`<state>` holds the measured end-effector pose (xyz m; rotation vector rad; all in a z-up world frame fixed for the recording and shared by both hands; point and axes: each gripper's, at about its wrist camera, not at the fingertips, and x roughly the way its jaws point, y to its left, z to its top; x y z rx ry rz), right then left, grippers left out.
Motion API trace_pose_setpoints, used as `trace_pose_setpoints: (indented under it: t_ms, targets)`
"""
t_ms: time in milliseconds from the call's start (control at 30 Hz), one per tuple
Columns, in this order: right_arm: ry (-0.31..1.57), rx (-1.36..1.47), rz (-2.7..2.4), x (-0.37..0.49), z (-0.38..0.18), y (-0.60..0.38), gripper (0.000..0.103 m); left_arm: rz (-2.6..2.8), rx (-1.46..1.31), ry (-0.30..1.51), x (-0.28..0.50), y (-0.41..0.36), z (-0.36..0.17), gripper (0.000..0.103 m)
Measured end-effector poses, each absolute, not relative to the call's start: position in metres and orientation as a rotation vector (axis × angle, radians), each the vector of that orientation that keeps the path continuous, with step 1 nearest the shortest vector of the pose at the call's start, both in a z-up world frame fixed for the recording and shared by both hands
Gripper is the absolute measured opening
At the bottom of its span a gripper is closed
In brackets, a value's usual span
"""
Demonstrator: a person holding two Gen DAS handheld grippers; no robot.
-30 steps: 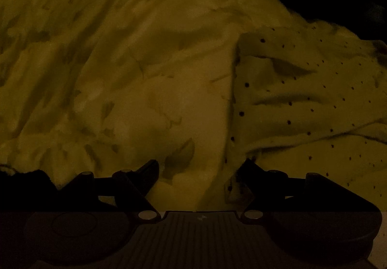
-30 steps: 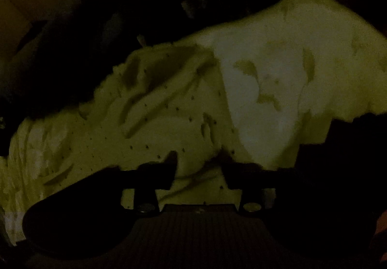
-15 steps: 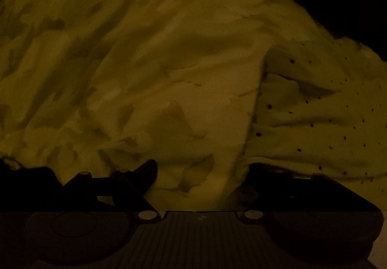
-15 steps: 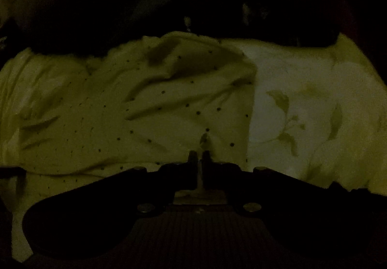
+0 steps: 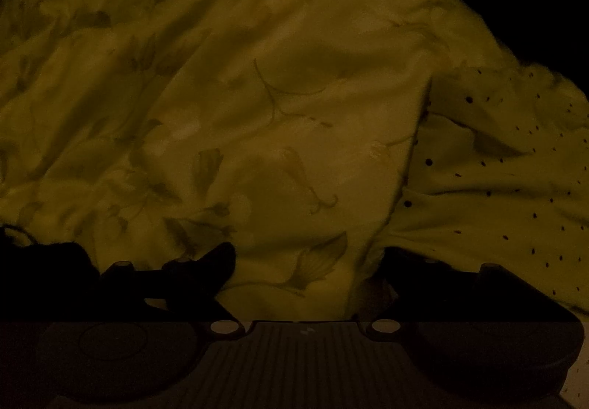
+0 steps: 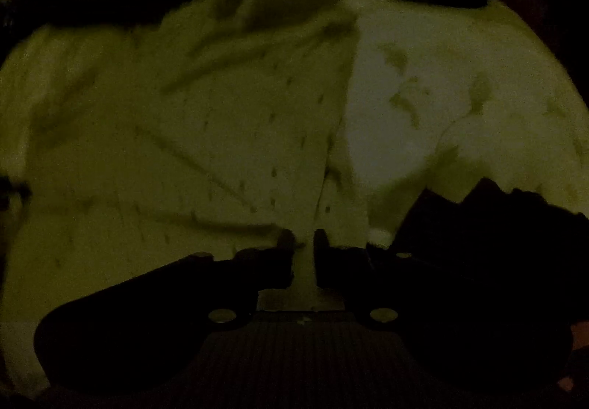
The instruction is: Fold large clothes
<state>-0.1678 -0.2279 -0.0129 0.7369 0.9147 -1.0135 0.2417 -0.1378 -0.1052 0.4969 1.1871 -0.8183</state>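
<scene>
The scene is very dark, and no brand, label or writing can be read in either view.

Left wrist view, nearest first: the ribbed gripper body fills the bottom edge. The left gripper point(image 5: 305, 261) has its jaws standing wide apart. Leaf-printed cloth point(image 5: 257, 107) lies in the gap between them; no pad can be seen pressing on it. The right-hand finger is partly covered by a fold of cloth, so contact there cannot be told. Beyond the fingers, the leaf-printed cloth spreads in creases over the centre and left of the frame up to the top edge. The dotted garment point(image 5: 508, 180) lies at the right of the frame. Its edge meets the leaf-printed cloth along a line running up from lower centre. Behind both, the upper right corner is black.

Right wrist view, nearest first: the right gripper point(image 6: 303, 238) sits at lower centre with its jaws nearly together, a narrow gap showing between them. They have just been opening slightly. Pale cloth shows through the gap; whether the pads grip it cannot be told. The dotted garment point(image 6: 184, 151) covers the left and centre, creased toward the top. The leaf-printed cloth point(image 6: 441, 107) lies at the right, touching it. A dark shape point(image 6: 478, 225) at lower right cannot be identified. The far background is black.
</scene>
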Motion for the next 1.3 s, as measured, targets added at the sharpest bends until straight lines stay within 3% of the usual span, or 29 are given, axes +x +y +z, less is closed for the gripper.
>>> trace_pose_setpoints:
  t_ms: [67,100,267,433,500,533,567,733,833,867,933,1000,1100,1133,1167,1200,1300]
  targets:
    - [0.824,0.763,-1.046,-0.169,-0.001,-0.236,0.034,-0.818,0.499,1.187,0.24,-0.136,-0.106,0.103]
    - [0.788,0.789,-1.054,-0.169,0.002,-0.243,0.037,-0.817,0.5,1.187,0.24,-0.136,-0.106,0.103]
    - [0.72,0.911,-1.083,-0.166,-0.005,-0.28,0.036,-0.809,0.506,1.19,0.238,-0.139,-0.107,0.103]
    - [0.801,0.882,-1.068,-0.158,-0.019,-0.288,0.033,-0.811,0.502,1.199,0.24,-0.14,-0.109,0.103]
    - [0.823,0.882,-1.071,-0.158,-0.025,-0.289,0.021,-0.812,0.501,1.202,0.241,-0.14,-0.11,0.103]
    - [0.829,0.873,-1.075,-0.158,-0.025,-0.289,0.006,-0.813,0.5,1.203,0.242,-0.14,-0.11,0.103]
    - [0.831,0.859,-1.076,-0.157,-0.023,-0.288,0.002,-0.814,0.5,1.203,0.242,-0.14,-0.11,0.103]
    - [0.78,0.785,-1.097,-0.159,-0.005,-0.291,0.002,-0.819,0.502,1.201,0.241,-0.138,-0.107,0.103]
    - [0.8,0.805,-1.035,-0.155,-0.004,-0.303,0.01,-0.819,0.5,1.201,0.241,-0.138,-0.107,0.103]
    - [0.812,0.8,-1.001,-0.152,-0.005,-0.305,0.025,-0.821,0.499,1.201,0.241,-0.137,-0.107,0.103]
    - [0.864,0.739,-0.977,-0.143,-0.007,-0.306,0.045,-0.826,0.495,1.201,0.242,-0.135,-0.107,0.103]
    - [0.949,0.664,-0.947,-0.135,-0.015,-0.307,0.05,-0.833,0.49,1.206,0.244,-0.132,-0.108,0.103]
    - [1.059,0.609,-0.845,-0.129,-0.029,-0.311,0.048,-0.838,0.495,1.218,0.249,-0.126,-0.106,0.103]
    - [1.09,0.588,-0.828,-0.129,-0.032,-0.312,0.042,-0.839,0.501,1.223,0.251,-0.123,-0.105,0.103]
    - [1.119,0.569,-0.818,-0.129,-0.034,-0.313,0.028,-0.844,0.503,1.228,0.253,-0.12,-0.104,0.103]
    - [1.127,0.558,-0.812,-0.131,-0.033,-0.314,0.02,-0.835,0.51,1.226,0.254,-0.115,-0.101,0.103]
    - [1.109,0.561,-0.804,-0.138,-0.026,-0.318,0.015,-0.766,0.476,1.149,0.26,-0.103,-0.08,0.103]
